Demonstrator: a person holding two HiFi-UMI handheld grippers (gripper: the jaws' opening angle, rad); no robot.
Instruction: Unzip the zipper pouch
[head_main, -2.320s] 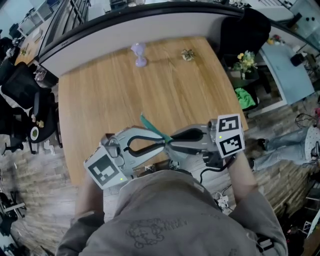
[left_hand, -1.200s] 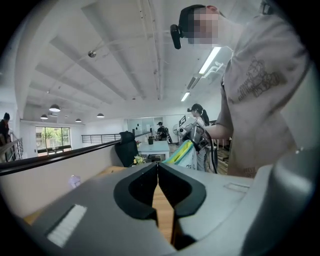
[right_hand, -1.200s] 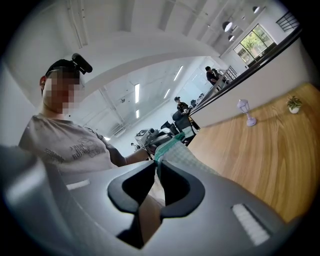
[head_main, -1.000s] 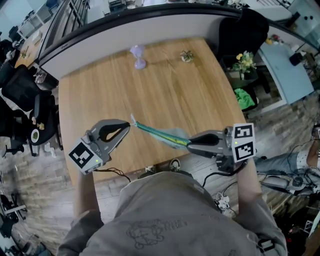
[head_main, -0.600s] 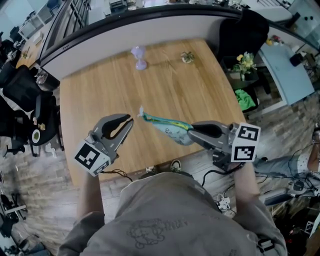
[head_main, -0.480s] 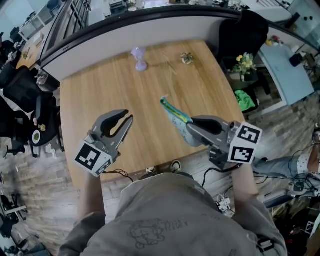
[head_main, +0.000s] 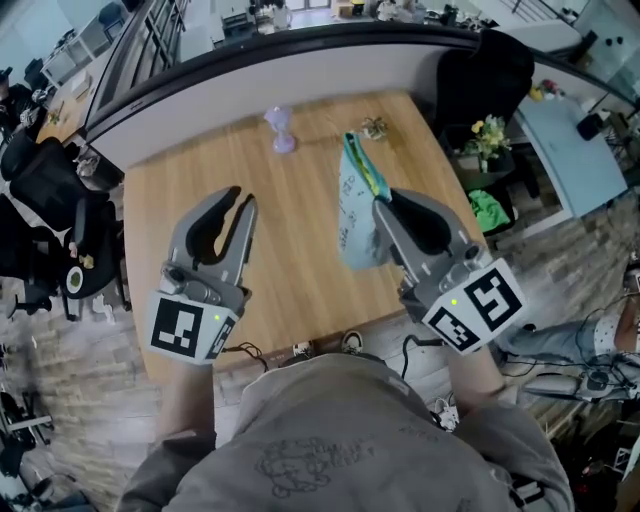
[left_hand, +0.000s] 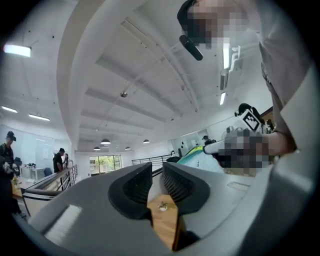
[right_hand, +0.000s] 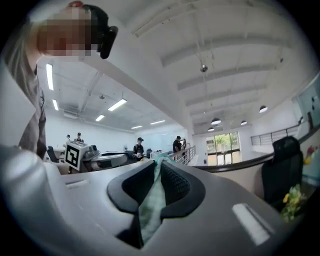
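The zipper pouch (head_main: 353, 215), pale with a teal-green zipper edge, hangs in the air over the wooden table (head_main: 190, 190), standing on end. My right gripper (head_main: 383, 204) is shut on its lower right side. In the right gripper view the greenish fabric (right_hand: 150, 210) is pinched between the ribbed pads of that gripper (right_hand: 157, 167). My left gripper (head_main: 243, 197) is well to the left of the pouch, apart from it. Its jaws stand a little open with nothing between them. In the left gripper view this gripper (left_hand: 156, 171) shows a narrow gap, and the pouch (left_hand: 200, 157) is off to the right.
A small purple object (head_main: 281, 128) and a tiny potted plant (head_main: 375, 127) sit near the table's far edge, along a curved grey partition (head_main: 300, 60). Black chairs (head_main: 45, 180) stand at the left. A dark chair (head_main: 500, 60) and flowers (head_main: 490, 125) are at the right.
The left gripper has let go of the pouch's end and opened slightly. The right gripper has swung the pouch up and to the right. Both grippers have tilted to point away from me.
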